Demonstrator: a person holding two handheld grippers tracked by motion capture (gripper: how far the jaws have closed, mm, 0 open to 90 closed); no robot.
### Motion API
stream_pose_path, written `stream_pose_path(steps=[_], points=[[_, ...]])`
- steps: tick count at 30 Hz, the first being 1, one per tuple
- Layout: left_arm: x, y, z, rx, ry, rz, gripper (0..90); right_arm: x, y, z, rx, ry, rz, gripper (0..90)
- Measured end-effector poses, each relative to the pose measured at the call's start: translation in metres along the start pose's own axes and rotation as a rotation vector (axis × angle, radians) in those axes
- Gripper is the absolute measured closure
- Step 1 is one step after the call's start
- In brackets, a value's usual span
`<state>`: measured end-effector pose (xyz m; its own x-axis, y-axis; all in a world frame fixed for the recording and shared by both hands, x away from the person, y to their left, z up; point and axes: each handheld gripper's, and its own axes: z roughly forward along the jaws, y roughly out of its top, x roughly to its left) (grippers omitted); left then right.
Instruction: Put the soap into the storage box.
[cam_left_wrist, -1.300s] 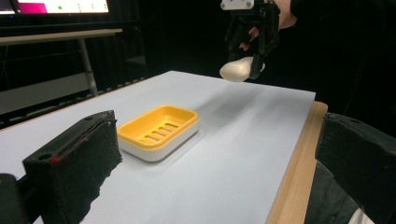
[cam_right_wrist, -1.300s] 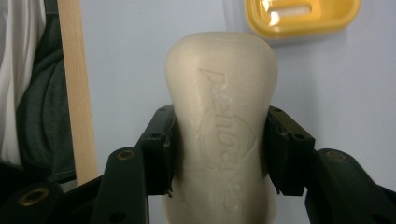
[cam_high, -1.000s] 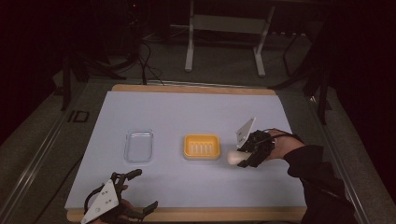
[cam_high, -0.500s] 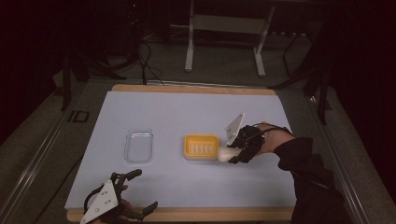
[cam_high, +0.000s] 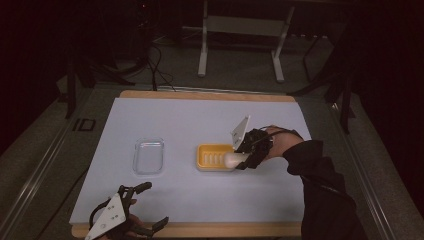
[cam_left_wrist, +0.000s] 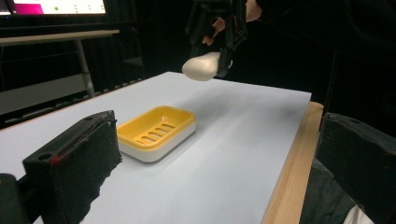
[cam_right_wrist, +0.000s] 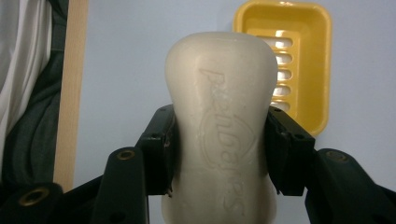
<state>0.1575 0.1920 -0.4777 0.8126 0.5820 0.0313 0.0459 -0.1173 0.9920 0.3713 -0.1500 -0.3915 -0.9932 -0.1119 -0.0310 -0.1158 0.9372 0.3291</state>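
**Soap bar carried to the right end of the dish**

The left gripper (cam_high: 145, 206) rests at the near left edge of the worktop (cam_high: 200, 120), in the same place as a second ago. Its jaws stand wide apart with nothing between them.

The clear lid (cam_high: 148, 156) lies flat on the worktop, left of centre, untouched and well apart from both grippers.

The yellow soap dish (cam_high: 215, 157) sits at the centre, empty, its slotted floor exposed.

The right gripper (cam_high: 241, 161) has travelled leftward across the worktop over the last second. Its jaws are clamped on the waist of the pale soap bar (cam_right_wrist: 223, 121), one pad on each side. In the high view the free end of the bar now overlaps the right end of the dish; a second ago it was just clear of it. The left gripper view shows the bar held above the worktop, not yet in contact with the dish.

Assessment: transport is nearly complete. Remaining steps are likely to centre the bar over the dish, lower it, and release.
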Motion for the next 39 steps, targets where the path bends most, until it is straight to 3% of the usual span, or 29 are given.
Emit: stream_pose_path(steps=[5,14,26,31,39], points=[[0.0,0.0,0.0,-0.001,-0.001,0.0,0.1,-0.007,0.003,0.0,-0.013,0.007,0.008,49.5],[0.0,0.0,0.0,-0.001,-0.001,-0.002,0.1,-0.015,0.013,0.003,0.014,0.008,0.007,49.5],[0.0,0.0,-0.001,0.002,-0.003,-0.001,0.1,-0.028,0.028,0.012,-0.029,-0.018,0.004,49.5],[0.0,0.0,-0.001,0.003,-0.005,-0.002,0.1,-0.033,0.03,0.017,-0.04,-0.032,0.008,49.5],[0.0,0.0,-0.002,0.003,-0.009,-0.001,0.1,-0.041,0.033,0.035,-0.038,-0.014,0.019,49.5]])
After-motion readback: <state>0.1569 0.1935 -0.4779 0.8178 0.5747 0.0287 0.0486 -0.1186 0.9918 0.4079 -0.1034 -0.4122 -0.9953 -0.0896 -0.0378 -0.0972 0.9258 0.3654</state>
